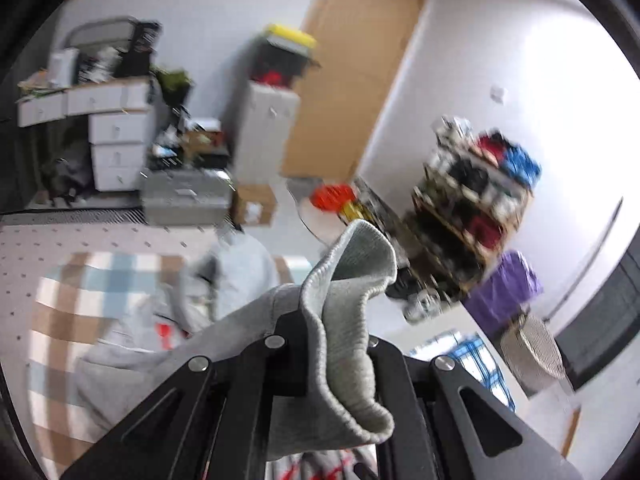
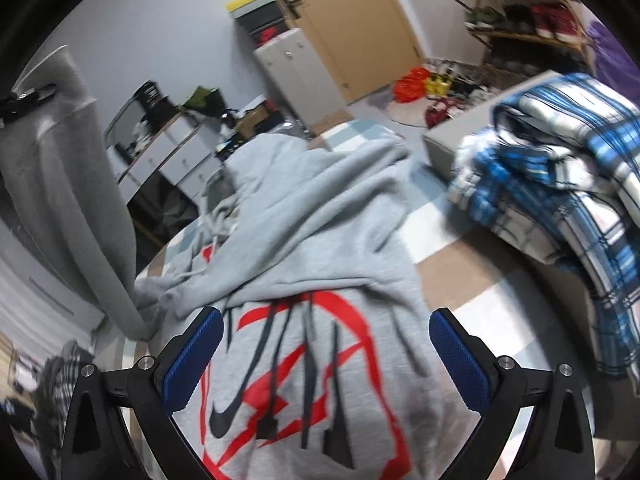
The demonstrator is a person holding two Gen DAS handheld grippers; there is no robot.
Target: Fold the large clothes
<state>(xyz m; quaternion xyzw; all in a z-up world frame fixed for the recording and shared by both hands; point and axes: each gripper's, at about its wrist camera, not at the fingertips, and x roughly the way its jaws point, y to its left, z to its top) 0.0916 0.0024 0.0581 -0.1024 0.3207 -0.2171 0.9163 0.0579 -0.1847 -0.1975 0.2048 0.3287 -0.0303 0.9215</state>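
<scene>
- The left gripper (image 1: 332,344) is clamped tight, its black jaws pressed together on a ribbed grey cuff (image 1: 352,304) that sticks up between them.
- It is raised and tilts downward.
- The right gripper (image 2: 326,354) has its jaws spread wide, blue pads (image 2: 460,360) apart, empty.
- It hangs angled down above a grey hoodie (image 2: 320,216).

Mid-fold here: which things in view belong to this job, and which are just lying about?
Part of the job:
- grey hoodie, spread on the checked cover
- its cuff, clamped in the left gripper
- right gripper, open over the print

Lying about:
- plaid shirt
- shoe rack
- white drawers
- door
</scene>
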